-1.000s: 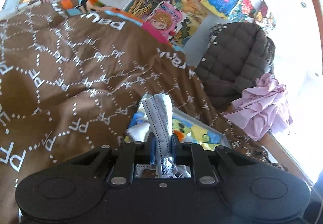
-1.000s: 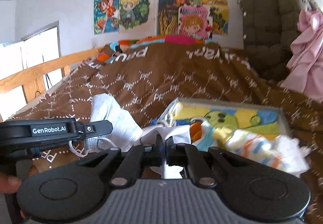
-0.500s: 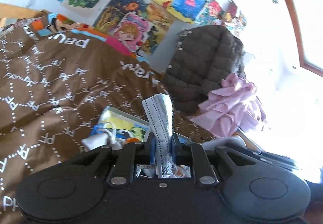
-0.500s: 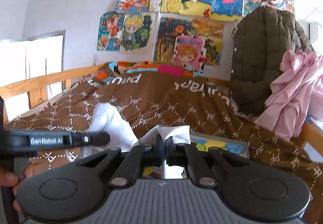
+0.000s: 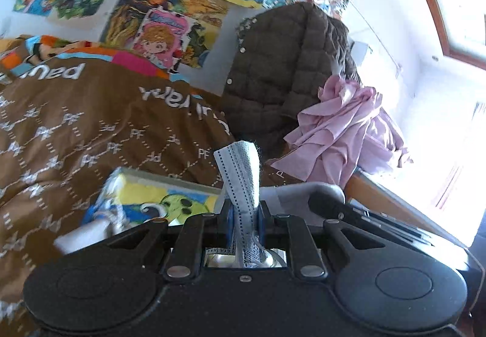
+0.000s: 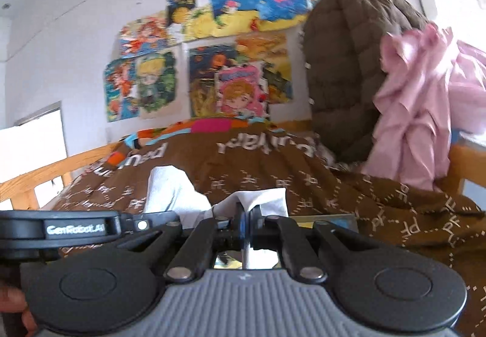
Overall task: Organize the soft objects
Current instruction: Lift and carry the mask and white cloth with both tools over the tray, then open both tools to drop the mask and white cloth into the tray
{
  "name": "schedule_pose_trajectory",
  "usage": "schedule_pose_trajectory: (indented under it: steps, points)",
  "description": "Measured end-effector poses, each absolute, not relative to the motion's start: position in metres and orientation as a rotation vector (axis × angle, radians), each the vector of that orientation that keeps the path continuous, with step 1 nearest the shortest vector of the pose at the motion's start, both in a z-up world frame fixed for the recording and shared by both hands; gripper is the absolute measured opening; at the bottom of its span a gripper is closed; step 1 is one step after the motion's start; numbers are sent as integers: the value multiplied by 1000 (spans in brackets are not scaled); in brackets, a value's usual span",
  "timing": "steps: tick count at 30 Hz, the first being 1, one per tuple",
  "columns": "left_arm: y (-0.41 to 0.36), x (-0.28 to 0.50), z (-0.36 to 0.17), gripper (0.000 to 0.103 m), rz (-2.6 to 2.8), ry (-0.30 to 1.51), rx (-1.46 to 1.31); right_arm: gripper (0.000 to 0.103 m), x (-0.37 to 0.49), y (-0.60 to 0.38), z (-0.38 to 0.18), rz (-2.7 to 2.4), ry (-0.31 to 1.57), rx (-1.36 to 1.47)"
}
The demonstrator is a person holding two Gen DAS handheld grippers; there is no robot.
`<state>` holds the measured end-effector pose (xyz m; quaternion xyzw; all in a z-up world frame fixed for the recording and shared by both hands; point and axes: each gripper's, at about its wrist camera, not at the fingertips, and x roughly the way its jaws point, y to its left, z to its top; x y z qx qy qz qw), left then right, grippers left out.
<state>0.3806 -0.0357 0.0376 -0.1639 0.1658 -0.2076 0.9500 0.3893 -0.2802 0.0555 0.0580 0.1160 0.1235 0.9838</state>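
Observation:
My left gripper point(image 5: 243, 217) is shut on a blue-grey face mask point(image 5: 241, 173) that stands up between its fingers. It hangs above a flat box with a cartoon print point(image 5: 158, 200) lying on the brown bedspread point(image 5: 91, 130). My right gripper point(image 6: 246, 220) is shut on a white tissue or cloth point(image 6: 261, 200), raised above the bed. The left gripper's body point(image 6: 60, 227) and its mask point(image 6: 170, 191) show at the left of the right wrist view. The right gripper's body point(image 5: 364, 215) shows at the right of the left wrist view.
A brown quilted jacket point(image 5: 288, 69) and a pink garment point(image 5: 343, 130) hang at the far right of the bed. Cartoon posters point(image 6: 231, 42) cover the wall behind. A wooden bed rail point(image 6: 36, 176) runs along the left side.
Both grippers have lifted and tilted up with their loads still held. The cartoon box has dropped low in both views, and the soft items seen in it earlier are out of sight.

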Motion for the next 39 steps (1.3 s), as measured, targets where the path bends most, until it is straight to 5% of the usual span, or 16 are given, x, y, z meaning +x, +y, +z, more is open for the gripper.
schedule_pose_trajectory:
  steps: [14, 27, 39]
  points:
    - [-117, 473, 16, 17, -430, 409, -313, 4, 435, -336, -1, 163, 447, 278]
    - [-102, 477, -26, 18, -299, 616, -323, 13, 427, -329, -12, 175, 523, 263]
    - [-94, 475, -27, 42, -205, 672, -329, 34, 418, -330, -7, 168, 514, 263]
